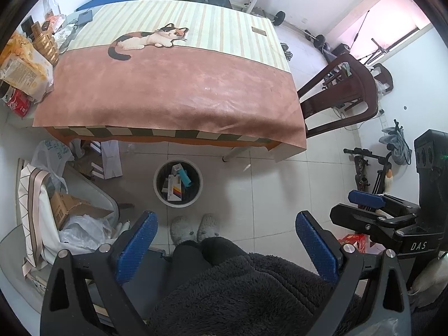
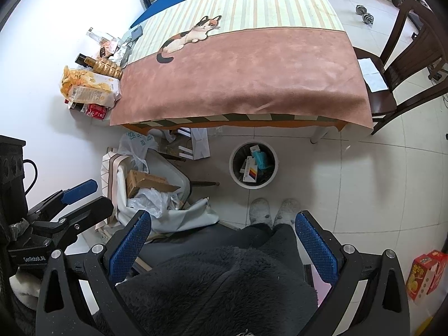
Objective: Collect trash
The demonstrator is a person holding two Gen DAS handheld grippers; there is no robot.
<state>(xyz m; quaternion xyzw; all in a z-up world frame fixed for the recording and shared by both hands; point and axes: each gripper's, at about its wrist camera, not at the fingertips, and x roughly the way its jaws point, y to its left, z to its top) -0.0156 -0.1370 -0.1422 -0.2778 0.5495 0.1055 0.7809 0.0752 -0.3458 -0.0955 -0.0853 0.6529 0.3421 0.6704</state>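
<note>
A round white trash bin (image 1: 160, 193) (image 2: 234, 177) stands on the tiled floor in front of the table and holds several small boxes and a teal item. My left gripper (image 1: 226, 240) is open and empty, held high above a person's dark fleece lap. My right gripper (image 2: 223, 238) is also open and empty, at the same height. Each gripper shows in the other's view: the right one (image 1: 366, 200) at the far right, the left one (image 2: 79, 190) at the far left. The table (image 1: 179, 84) (image 2: 246, 67) carries a pink and striped cloth with a cat picture.
Snack bags, bottles and a red can (image 2: 96, 110) crowd the table's left edge. A chair piled with bags and a cardboard box (image 2: 145, 180) stands left of the bin. A dark wooden chair (image 2: 403, 64) sits right of the table. A red box (image 2: 425, 277) lies on the floor.
</note>
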